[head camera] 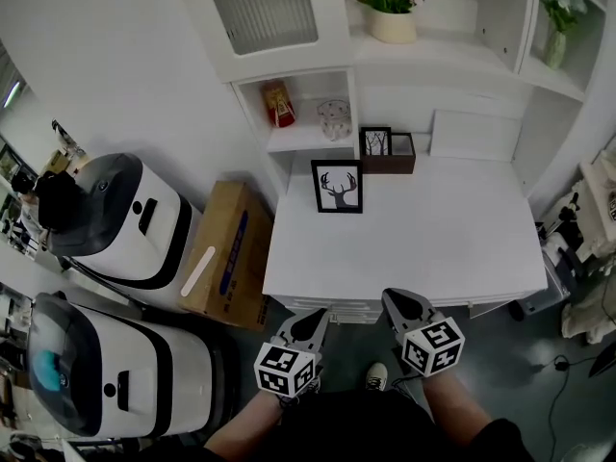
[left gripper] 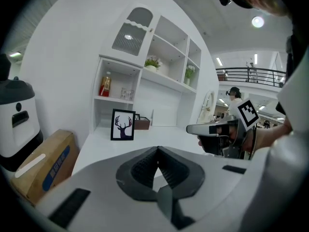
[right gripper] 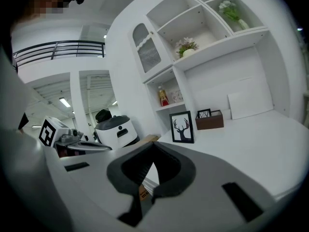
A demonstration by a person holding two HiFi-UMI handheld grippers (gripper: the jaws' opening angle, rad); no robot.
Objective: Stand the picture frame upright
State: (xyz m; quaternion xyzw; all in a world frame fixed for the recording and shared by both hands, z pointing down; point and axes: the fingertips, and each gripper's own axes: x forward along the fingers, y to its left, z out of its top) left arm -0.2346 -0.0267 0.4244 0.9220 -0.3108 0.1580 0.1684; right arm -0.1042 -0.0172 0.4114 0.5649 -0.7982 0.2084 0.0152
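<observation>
The black picture frame with a deer-head print stands upright on the white table, toward its back left. It also shows in the left gripper view, picture frame, and in the right gripper view, picture frame. Both grippers hang off the table's near edge, well short of the frame. My left gripper is shut with nothing in it. My right gripper is shut and empty too. In each gripper view the jaws meet in a closed point, left gripper, right gripper.
A brown box with a smaller framed picture stands behind the frame. Shelves hold a red bottle, a glass jar and a flower pot. A cardboard carton and white machines stand left of the table.
</observation>
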